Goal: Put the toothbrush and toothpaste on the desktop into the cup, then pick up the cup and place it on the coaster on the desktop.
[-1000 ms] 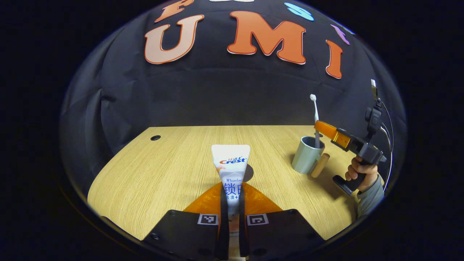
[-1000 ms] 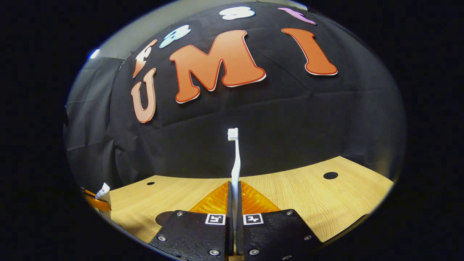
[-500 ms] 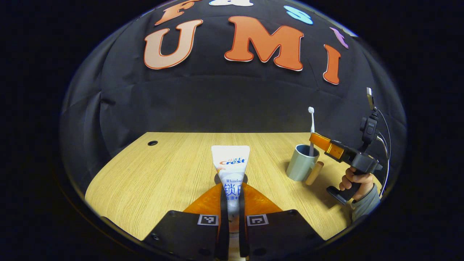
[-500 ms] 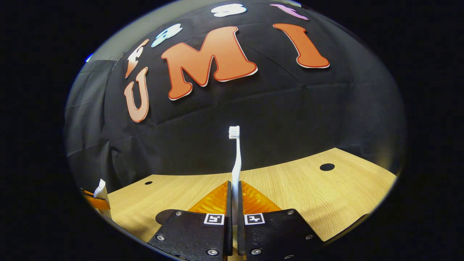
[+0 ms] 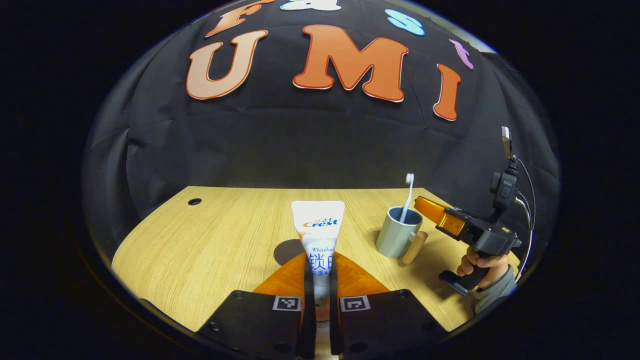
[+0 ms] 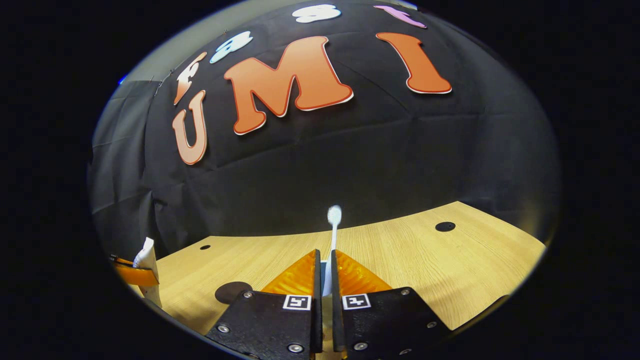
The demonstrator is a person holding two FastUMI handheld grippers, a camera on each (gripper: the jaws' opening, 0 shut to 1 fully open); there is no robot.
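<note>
Moved: white toothbrush [image 5: 408, 195] now stands lower, inside grey-blue cup with wooden handle [image 5: 398, 235].
Right gripper [image 6: 325, 280]: fingers slightly apart; blurred toothbrush between them, contact unclear.
Left gripper [image 5: 320, 280]: fingers clamped on white toothpaste tube [image 5: 318, 235], left of the cup, lower end hidden.
Coaster: dark round disc [image 6: 233, 291] on desktop, partly hidden.

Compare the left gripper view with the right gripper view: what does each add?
Left gripper view adds the cup with the toothbrush leaning inside, and the hand holding the right gripper. Right gripper view adds the whole coaster and a second desk hole. Both share the toothpaste clamped in the left gripper, and the desk.
</note>
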